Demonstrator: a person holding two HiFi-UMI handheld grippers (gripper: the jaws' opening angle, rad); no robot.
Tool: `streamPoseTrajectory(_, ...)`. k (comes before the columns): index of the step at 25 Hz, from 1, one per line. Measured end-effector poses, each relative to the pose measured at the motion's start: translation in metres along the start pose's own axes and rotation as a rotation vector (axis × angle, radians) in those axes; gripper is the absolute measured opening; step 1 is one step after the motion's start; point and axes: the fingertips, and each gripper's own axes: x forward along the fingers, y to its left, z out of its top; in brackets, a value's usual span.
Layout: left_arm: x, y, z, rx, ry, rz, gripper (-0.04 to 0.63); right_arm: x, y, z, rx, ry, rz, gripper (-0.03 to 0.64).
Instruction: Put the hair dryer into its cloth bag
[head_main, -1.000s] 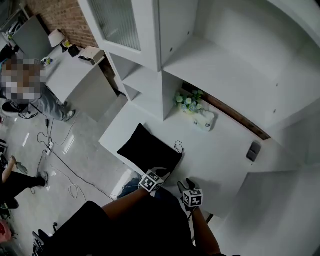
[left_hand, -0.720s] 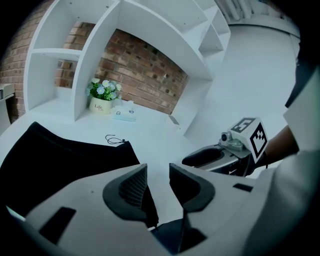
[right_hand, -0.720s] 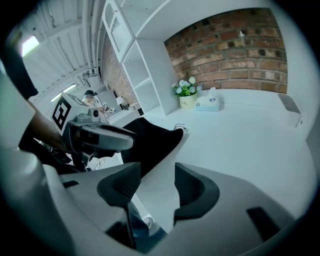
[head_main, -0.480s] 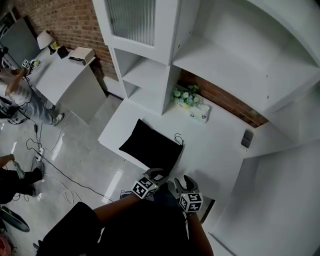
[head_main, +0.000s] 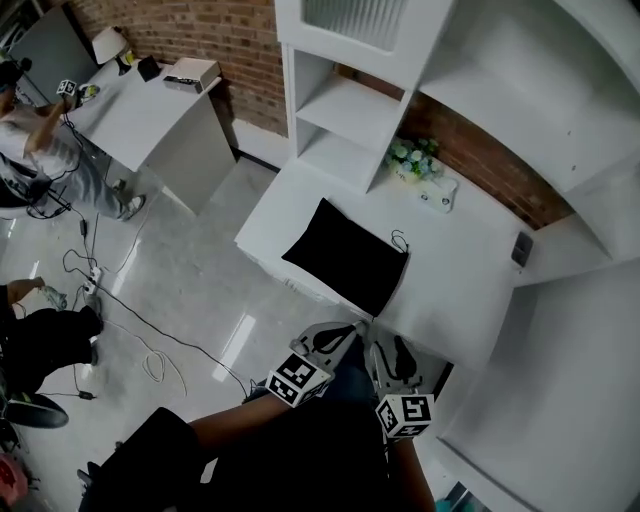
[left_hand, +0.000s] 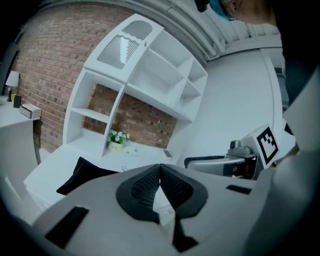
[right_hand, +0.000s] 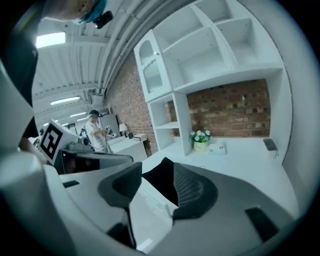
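Note:
The black cloth bag (head_main: 345, 255) lies flat on the white table (head_main: 455, 285), with its drawstring loop at the far right corner. No hair dryer shows in any view. Both grippers hang in the air just short of the table's near edge and point at the bag. My left gripper (head_main: 352, 330) is shut, its pads meeting with nothing between them (left_hand: 160, 168). My right gripper (head_main: 387, 347) stands open and is closing a little, with nothing between its pads; the bag (right_hand: 161, 181) shows through the gap (right_hand: 156, 172). The bag (left_hand: 82, 175) lies ahead to the left in the left gripper view.
A small flower pot (head_main: 410, 160), a white box (head_main: 440, 195) and a dark flat device (head_main: 520, 248) sit at the table's back. White shelves (head_main: 345, 110) rise behind. Cables (head_main: 150, 350) trail on the floor. People stand by another desk (head_main: 140, 105) at the left.
Both grippers have risen and moved forward toward the table's near edge. The head view has swung, so the table and bag now sit nearer the middle.

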Motion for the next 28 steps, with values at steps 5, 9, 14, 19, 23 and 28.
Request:
streamPoseTrajectory(5, -0.038, -0.027, 0.030, 0.062, -0.132, -0.013, 0.017, -0.015, 0.052, 0.011, -0.092, -0.053, 0.035, 0.187)
streamPoseTrajectory(9, -0.057, -0.025, 0.044, 0.112, -0.167, 0.044, 0.017, -0.026, 0.069, 0.040, -0.072, -0.182, 0.007, 0.132)
streamPoseTrajectory(14, -0.084, -0.034, 0.080, 0.180, -0.318, 0.135, 0.017, -0.053, 0.077, 0.082, -0.155, -0.306, -0.029, 0.054)
streamPoseTrajectory(19, -0.082, -0.063, 0.086, 0.229, -0.369, 0.141, 0.017, -0.083, 0.066, 0.089, -0.167, -0.366, -0.087, 0.018)
streamPoseTrajectory(23, -0.060, -0.088, 0.074, 0.248, -0.325, 0.076, 0.017, -0.100, 0.046, 0.083, -0.133, -0.365, -0.135, 0.018)
streamPoseTrajectory(28, -0.055, -0.105, 0.065, 0.263, -0.318, 0.006, 0.017, -0.108, 0.040, 0.082, -0.152, -0.388, -0.188, 0.018)
